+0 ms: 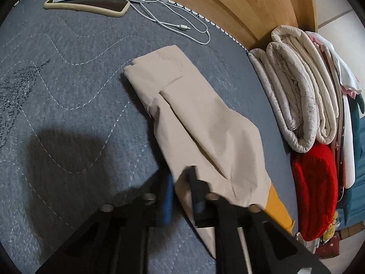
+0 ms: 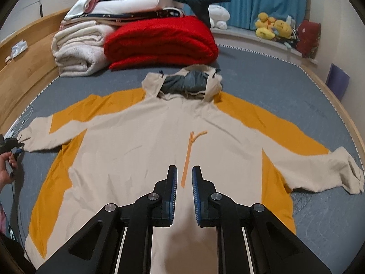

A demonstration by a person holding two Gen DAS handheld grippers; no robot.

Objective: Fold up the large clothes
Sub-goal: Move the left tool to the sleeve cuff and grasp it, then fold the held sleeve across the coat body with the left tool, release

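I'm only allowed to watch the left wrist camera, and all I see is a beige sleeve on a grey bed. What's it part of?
Observer: A hooded jacket, beige with orange panels, spread flat and face up on the bed.
Operator: Where's the other gripper?
Observer: The right gripper is over the jacket's lower middle with its jaws open, holding nothing.
Operator: Is the other sleeve folded in?
Observer: No, the other sleeve lies stretched straight out to the side.
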